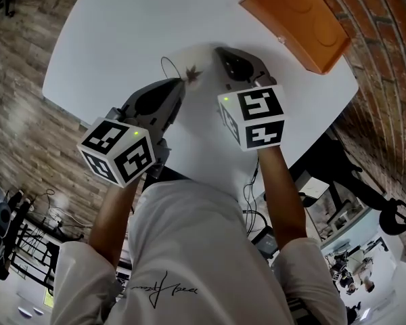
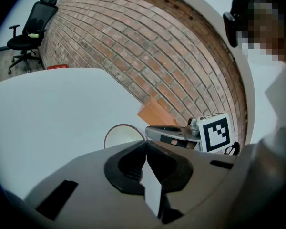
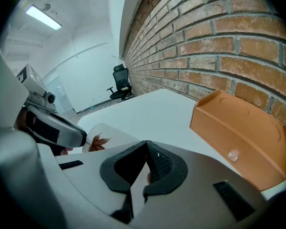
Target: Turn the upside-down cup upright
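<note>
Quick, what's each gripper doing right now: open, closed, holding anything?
Left gripper: jaws closed, apparently on the cup at its rim.
Right gripper: jaws closed, holding nothing.

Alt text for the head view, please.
A person's left hand-held gripper and right hand-held gripper flank a white cup with a brown leaf print on a white table. An orange tray sits far right.

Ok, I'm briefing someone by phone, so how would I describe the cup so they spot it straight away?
Start at the white table by the brick wall, then find the left gripper and right gripper over it. The cup is between their tips: white with a brown leaf print, unlike the plain orange box beyond.
</note>
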Tool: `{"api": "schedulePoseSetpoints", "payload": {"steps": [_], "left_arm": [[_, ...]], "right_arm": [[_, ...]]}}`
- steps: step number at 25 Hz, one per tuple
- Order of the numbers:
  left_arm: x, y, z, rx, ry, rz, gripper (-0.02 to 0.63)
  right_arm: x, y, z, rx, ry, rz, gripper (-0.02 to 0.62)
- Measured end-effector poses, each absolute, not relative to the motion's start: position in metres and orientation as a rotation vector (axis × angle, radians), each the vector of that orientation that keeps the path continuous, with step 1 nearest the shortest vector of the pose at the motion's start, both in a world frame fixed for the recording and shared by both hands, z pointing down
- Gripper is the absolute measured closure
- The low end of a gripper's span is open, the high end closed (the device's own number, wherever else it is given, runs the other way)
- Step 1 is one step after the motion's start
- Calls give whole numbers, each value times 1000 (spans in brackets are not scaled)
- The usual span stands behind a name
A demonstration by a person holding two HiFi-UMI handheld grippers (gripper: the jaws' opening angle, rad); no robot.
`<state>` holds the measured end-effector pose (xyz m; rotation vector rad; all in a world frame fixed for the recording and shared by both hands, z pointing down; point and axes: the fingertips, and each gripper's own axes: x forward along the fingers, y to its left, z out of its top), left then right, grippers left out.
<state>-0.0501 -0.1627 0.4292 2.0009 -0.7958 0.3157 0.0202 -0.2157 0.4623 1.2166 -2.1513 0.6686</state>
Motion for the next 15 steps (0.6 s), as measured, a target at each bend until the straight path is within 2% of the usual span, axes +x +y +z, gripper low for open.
{"api": "schedulePoseSetpoints", "payload": {"steps": [15], "left_arm": [[-41, -173, 422, 2045, -767, 336, 595]], "right_arm": [[27, -219, 469, 1238, -2134, 682, 575]]}}
